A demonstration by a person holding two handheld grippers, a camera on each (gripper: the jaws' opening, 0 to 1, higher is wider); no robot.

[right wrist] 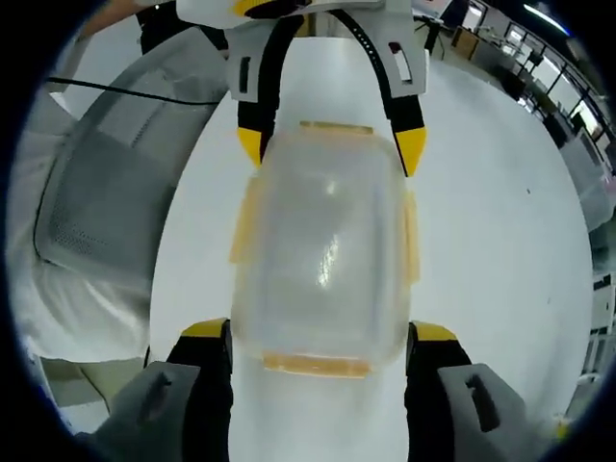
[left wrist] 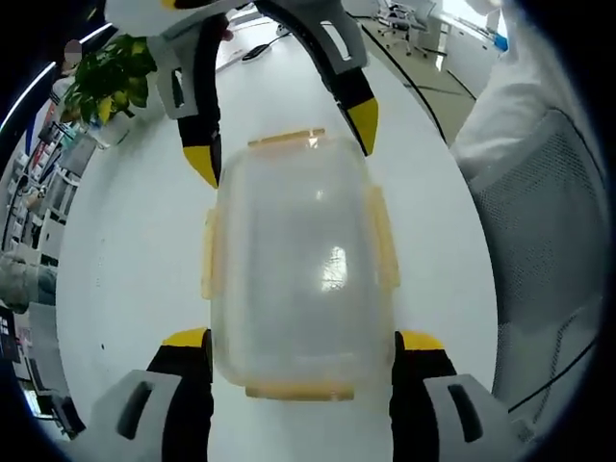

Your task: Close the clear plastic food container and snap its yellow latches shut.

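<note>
Container (left wrist: 298,269) with lid on, sitting on bench (left wrist: 125,269); left tongs (left wrist: 300,345) and right tongs (right wrist: 320,337) are straddling opposite ends, wide, steadying it for latching.

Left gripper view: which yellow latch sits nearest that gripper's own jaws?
The latch on the container's short end at the bottom of the view, lying between the left gripper jaws. The opposite end latch lies by the right gripper.

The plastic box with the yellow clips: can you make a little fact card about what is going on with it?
thing: clear container with its lid on
clips: yellow latches on all four sides
where: on a white table
left gripper: open, jaws straddling one end of the box
right gripper: open, jaws straddling the opposite end
nearby: green plant, mesh chair
</note>
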